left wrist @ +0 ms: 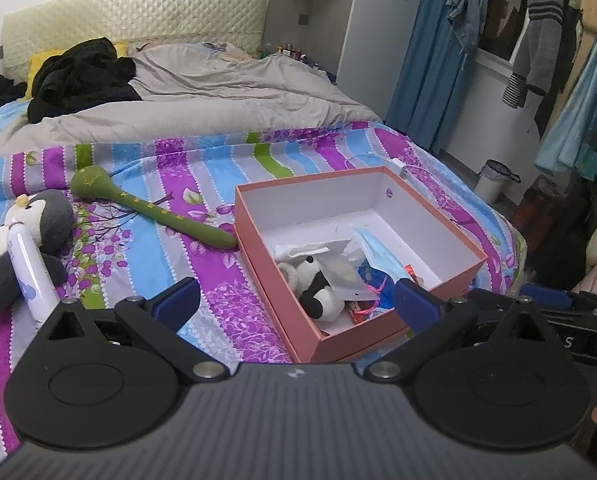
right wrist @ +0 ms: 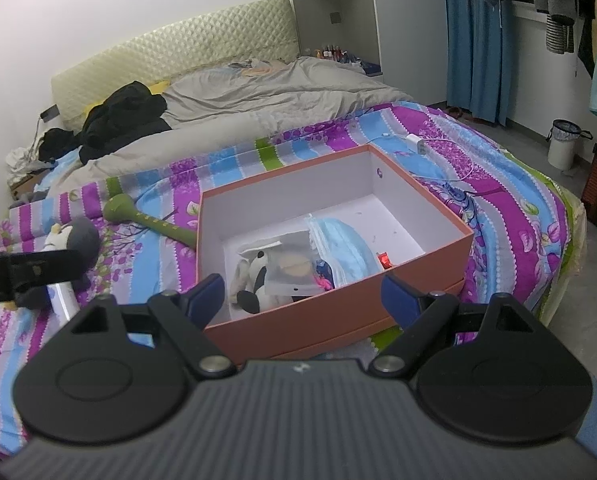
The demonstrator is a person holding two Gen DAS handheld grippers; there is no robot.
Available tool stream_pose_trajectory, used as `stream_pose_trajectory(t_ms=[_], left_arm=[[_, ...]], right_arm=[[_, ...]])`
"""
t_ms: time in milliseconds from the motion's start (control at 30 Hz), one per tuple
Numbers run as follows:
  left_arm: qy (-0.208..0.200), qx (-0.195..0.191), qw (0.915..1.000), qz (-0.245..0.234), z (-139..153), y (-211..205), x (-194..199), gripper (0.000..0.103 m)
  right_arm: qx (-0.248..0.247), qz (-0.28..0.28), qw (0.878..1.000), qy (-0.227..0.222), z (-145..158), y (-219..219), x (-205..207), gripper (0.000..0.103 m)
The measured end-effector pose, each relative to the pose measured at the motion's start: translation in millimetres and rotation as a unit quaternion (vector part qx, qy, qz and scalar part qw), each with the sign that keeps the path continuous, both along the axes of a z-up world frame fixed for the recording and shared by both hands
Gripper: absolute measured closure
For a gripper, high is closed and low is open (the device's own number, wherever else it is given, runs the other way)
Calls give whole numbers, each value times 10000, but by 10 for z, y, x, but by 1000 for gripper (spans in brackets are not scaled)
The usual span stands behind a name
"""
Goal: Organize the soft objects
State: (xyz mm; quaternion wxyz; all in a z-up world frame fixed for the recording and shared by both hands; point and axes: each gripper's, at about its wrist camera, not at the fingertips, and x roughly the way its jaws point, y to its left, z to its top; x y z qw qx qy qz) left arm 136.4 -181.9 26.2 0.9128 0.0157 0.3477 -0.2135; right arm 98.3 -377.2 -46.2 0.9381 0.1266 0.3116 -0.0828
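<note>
An open salmon-pink box (left wrist: 258, 236) (right wrist: 338, 320) sits on the striped bedspread. Inside lie a black-and-white plush (left wrist: 318, 292) (right wrist: 254, 280), a clear bag (right wrist: 290, 268) and blue face masks (left wrist: 378, 256) (right wrist: 342, 248). A green plush stick (left wrist: 146, 208) (right wrist: 146, 220) lies left of the box. A grey penguin plush (left wrist: 38, 224) (right wrist: 78, 236) lies further left with a white tube (left wrist: 30, 272) (right wrist: 64, 296) on it. My left gripper (left wrist: 296, 300) is open and empty over the box's near left corner. My right gripper (right wrist: 302, 296) is open and empty above the box's near wall.
A grey duvet (left wrist: 202, 100) and black clothes (left wrist: 82, 76) cover the far bed. A white charger and cable (right wrist: 418, 144) lie behind the box. A bin (right wrist: 564, 144), blue curtain (right wrist: 474, 40) and hanging clothes (left wrist: 538, 40) are on the right.
</note>
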Motion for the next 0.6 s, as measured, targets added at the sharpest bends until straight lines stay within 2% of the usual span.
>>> stream_pose_trajectory(t_ms=[600], left_arm=[[-64, -7, 9999, 79, 23, 50, -95, 0]], right_arm=[[-33, 13, 10000, -30, 36, 25, -66, 16]])
